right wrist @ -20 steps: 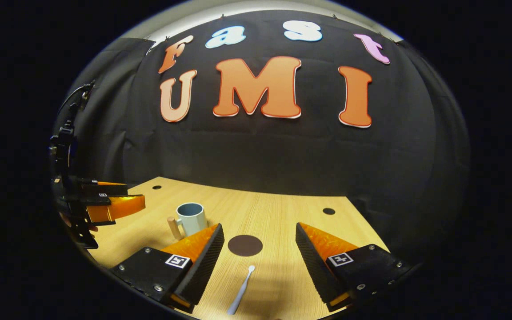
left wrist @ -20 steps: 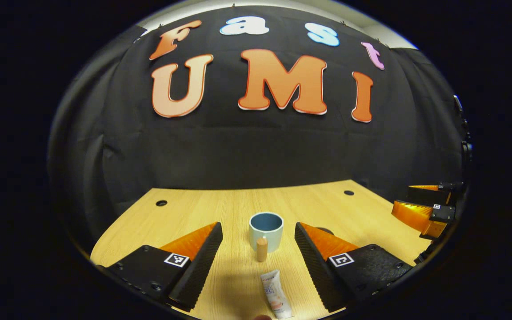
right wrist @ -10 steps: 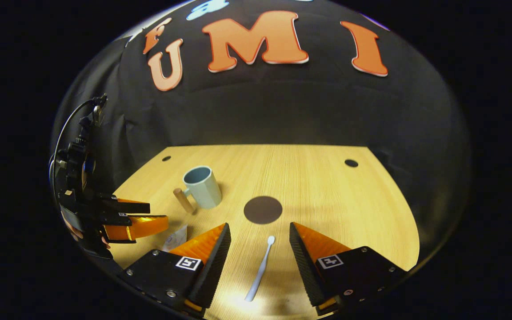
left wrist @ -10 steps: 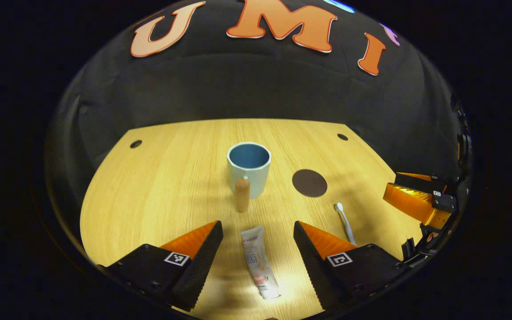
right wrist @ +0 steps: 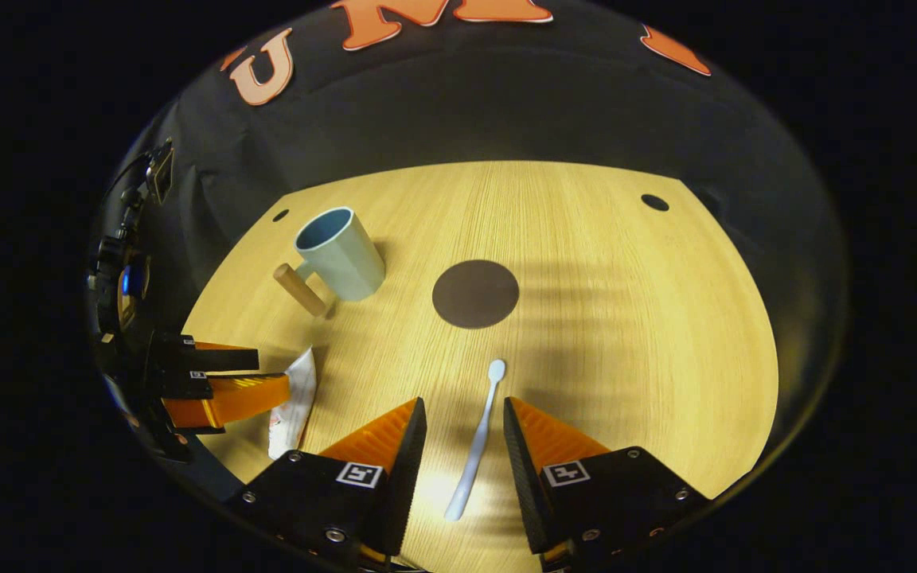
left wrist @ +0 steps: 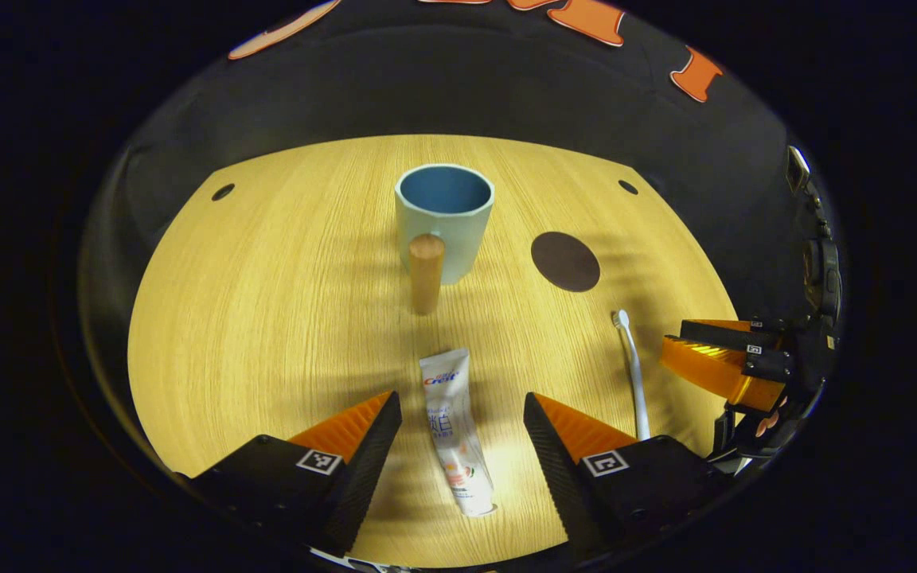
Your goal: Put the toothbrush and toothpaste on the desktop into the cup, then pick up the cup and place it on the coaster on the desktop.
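Now lowering over toothpaste (left wrist: 454,434) and toothbrush (right wrist: 475,442), both lying lengthwise between fingers.
Left gripper (left wrist: 460,426), right gripper (right wrist: 464,443) gaping, touching nothing.

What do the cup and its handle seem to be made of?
The cup looks like matte ceramic or plastic: a smooth pale blue wall with no sharp gloss. Its handle looks like unvarnished wood: a tan, dull round peg.

The toothpaste (left wrist: 453,434) bears small coloured print toward its 12 o'clock end. Square black-and-white code tags sit on the left tool (left wrist: 460,398) and right tool (right wrist: 463,402).
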A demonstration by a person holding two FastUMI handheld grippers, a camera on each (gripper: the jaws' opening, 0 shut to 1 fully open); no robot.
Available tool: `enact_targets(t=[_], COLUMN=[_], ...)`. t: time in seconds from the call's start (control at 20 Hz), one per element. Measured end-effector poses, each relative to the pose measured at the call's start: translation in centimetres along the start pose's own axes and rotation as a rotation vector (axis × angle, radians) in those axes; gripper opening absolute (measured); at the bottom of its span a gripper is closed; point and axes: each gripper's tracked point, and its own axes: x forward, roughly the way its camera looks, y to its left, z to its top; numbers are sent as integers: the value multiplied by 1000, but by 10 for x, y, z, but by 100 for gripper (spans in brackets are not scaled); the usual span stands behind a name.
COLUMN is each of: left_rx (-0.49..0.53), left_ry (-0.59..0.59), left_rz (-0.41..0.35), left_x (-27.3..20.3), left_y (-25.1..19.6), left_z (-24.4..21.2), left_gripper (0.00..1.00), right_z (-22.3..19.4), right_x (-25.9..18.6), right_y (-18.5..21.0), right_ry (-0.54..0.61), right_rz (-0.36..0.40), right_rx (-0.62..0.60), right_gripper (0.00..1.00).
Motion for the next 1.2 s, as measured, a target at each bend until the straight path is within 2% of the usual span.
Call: enact_targets(t=[0.05, 0.2, 0.25, 0.3, 0.4, 0.45, 0.5, 0.55, 0.65, 0.75, 0.8, 0.9, 0.95, 1.0, 1.05, 1.2], left_rx=[-6, -29, -35, -48, -90, -102, -110, -120, -130, -148, -143, -116, -114, -121, -115, -70], left_ry=[20, 89, 104, 118, 158, 174, 188, 198, 189, 195, 179, 176, 169, 155, 137, 68], left_rz=[-1, 6, 18, 18, 21, 24, 36, 40, 44, 23, 21, 3, -2, -8, -18, -50], left_x=[-5, -7, -3, 0, 9, 11, 14, 18, 19, 21, 18, 23, 23, 21, 26, 29], left_y=[1, 4, 8, 10, 10, 11, 13, 13, 11, 2, -1, -7, -11, -13, -13, -8], left_z=[2, 1, -3, -3, -12, -14, -17, -21, -22, -30, -27, -31, -29, -24, -23, -11], left_gripper=[91, 91, 90, 91, 76, 73, 63, 52, 49, 33, 24, 16, 9, 16, 13, 13], right_z=[-3, -15, -17, -20, -25, -27, -30, -32, -30, -27, -25, -25, -24, -24, -22, -12], right_x=[6, 23, 27, 30, 38, 40, 44, 47, 51, 52, 52, 51, 50, 50, 49, 36], right_y=[-1, 2, 2, 1, 0, 1, -1, -1, -4, -7, -5, 1, 4, 4, 3, 12], right_ry=[18, 72, 83, 95, 113, 118, 128, 133, 124, 108, 96, 91, 88, 75, 54, -12], right_rz=[-8, -2, 0, -3, -7, -7, -10, -11, -22, -29, -17, 37, 62, 71, 72, 116], right_rx=[5, 24, 31, 33, 37, 41, 47, 54, 60, 64, 68, 108, 129, 135, 131, 111], right_gripper=[58, 53, 55, 50, 45, 47, 40, 38, 30, 17, 9, 6, 5, 4, 4, 4])
